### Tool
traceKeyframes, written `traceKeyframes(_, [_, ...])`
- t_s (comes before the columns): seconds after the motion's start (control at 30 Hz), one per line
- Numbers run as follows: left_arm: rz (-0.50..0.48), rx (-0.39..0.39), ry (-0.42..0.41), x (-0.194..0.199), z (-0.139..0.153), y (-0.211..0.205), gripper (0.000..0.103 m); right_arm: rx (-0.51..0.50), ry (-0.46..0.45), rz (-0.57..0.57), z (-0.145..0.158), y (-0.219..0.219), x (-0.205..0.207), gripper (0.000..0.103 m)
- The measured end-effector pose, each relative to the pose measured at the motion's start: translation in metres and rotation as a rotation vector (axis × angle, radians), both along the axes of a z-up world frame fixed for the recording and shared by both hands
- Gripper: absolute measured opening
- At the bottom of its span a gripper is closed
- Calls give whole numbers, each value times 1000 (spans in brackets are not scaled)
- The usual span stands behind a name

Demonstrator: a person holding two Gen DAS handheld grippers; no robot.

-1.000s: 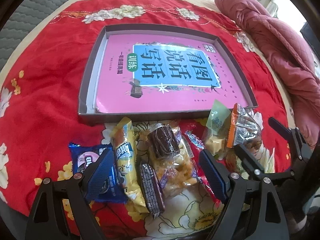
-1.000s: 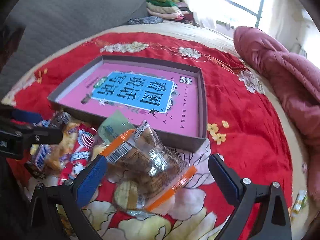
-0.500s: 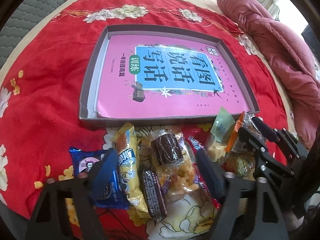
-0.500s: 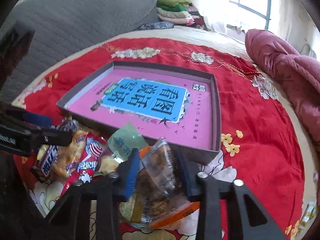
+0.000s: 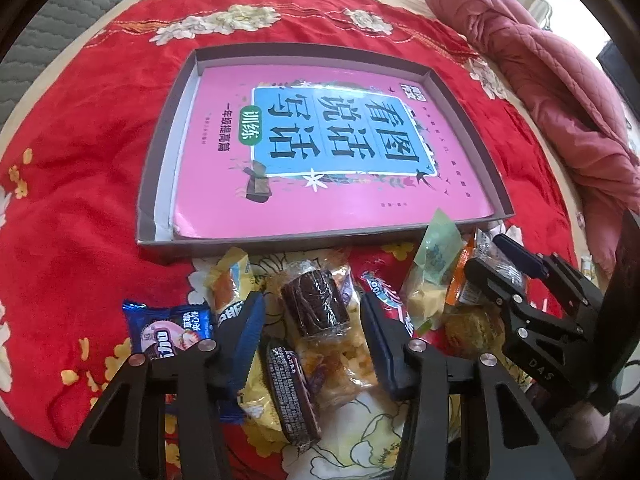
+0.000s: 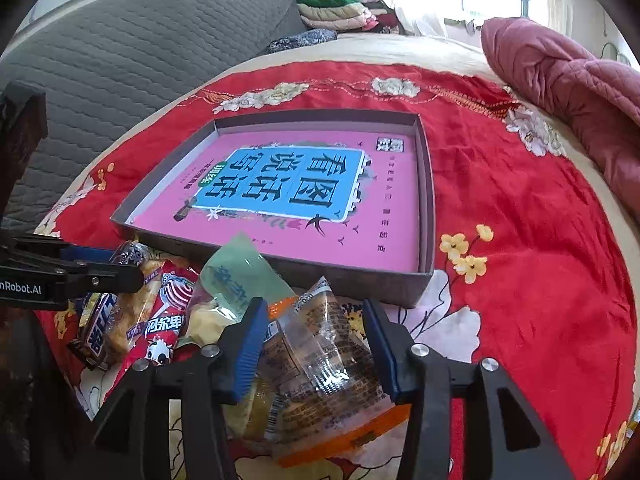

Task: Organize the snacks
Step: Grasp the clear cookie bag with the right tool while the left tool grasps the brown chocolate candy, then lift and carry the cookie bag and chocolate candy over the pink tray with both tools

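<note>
A shallow grey box (image 5: 160, 184) holding a pink book (image 5: 328, 160) lies on the red floral cloth (image 5: 80, 160). Snacks are heaped along its near side. My left gripper (image 5: 312, 336) points down over the heap with its jaws closing. A brown roll cake (image 5: 314, 308) and a dark chocolate bar (image 5: 292, 392) lie between the jaws, and the pads stand just clear of them. A blue biscuit packet (image 5: 172, 332) and a yellow packet (image 5: 228, 280) lie to its left. My right gripper (image 6: 314, 344) straddles a clear orange-edged packet (image 6: 320, 360) resting on the cloth, its jaws opening.
A red packet (image 6: 168, 320) and a green packet (image 6: 244, 276) lie between the two grippers. A maroon quilt (image 5: 540, 80) is bunched along the right. A grey quilted backrest (image 6: 120, 60) and folded clothes (image 6: 336, 4) sit behind.
My left jaws have narrowed around the roll cake. My right gripper came down over the orange-edged packet, squeezed it, then widened again. The packet has turned and stayed on the cloth.
</note>
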State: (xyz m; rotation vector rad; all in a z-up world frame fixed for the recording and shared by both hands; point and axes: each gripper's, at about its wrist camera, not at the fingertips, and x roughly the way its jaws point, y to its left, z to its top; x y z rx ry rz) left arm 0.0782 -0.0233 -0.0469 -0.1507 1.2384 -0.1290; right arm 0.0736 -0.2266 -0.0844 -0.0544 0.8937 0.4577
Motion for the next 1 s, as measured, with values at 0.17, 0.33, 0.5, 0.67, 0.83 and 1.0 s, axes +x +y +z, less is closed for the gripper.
traceKeyframes(0.17, [-2, -6, 0, -1, 2, 0, 51, 27, 29, 8, 1, -10, -3, 73])
traceKeyframes(0.33, [-8, -13, 1, -3, 3, -1, 51, -5, 17, 62, 0, -13, -11, 83])
traceKeyframes(0.5, [-8, -22, 5, -3, 2, 0, 51, -60, 15, 118, -7, -2, -17, 81])
traceKeyframes(0.67, [-7, -30, 4, -2, 0, 0, 46, 32, 27, 137, -6, -4, -16, 52])
traceKeyframes(0.83, [-1, -61, 13, -2, -2, 3, 31, 52, 18, 151, -2, -4, -18, 42])
traceKeyframes(1.0, [3, -88, 9, -1, -1, 6, 28, 100, -8, 99, 6, -15, -14, 34])
